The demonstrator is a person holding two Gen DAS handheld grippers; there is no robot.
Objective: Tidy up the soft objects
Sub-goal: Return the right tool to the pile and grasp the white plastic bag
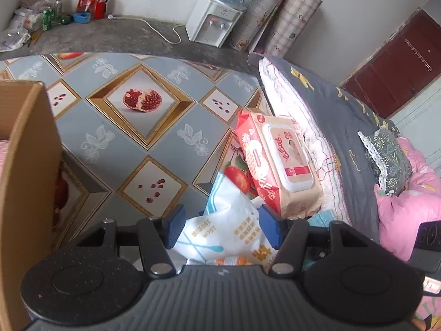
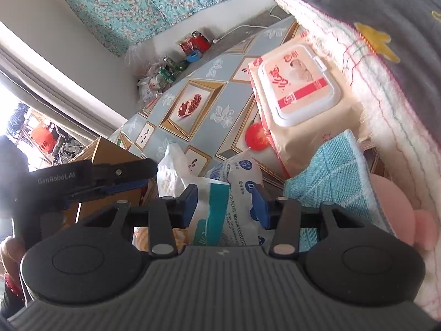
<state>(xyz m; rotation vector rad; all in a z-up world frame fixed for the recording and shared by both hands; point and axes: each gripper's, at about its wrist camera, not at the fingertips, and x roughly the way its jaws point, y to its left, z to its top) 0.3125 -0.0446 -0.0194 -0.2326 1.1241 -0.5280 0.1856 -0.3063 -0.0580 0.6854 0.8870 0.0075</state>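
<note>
My left gripper (image 1: 222,227) is shut on a white plastic packet (image 1: 228,220) with a light-blue stripe and a cotton-swab print; both blue pads press its sides. My right gripper (image 2: 224,204) is shut on a white and teal printed packet (image 2: 217,209). In the right wrist view the left gripper (image 2: 150,175) sits just to the left, its fingers against a crumpled white bag top (image 2: 171,160). I cannot tell whether that is the same packet. A red and beige wet-wipes pack (image 1: 278,162) (image 2: 297,88) lies flat just beyond both grippers.
A cardboard box (image 1: 24,165) (image 2: 110,151) stands at the left on the pomegranate-print tablecloth (image 1: 132,149). A blue towel (image 2: 330,171) and a pink soft thing (image 2: 391,201) lie to the right. A bed with a grey quilt (image 1: 330,110) borders the right side.
</note>
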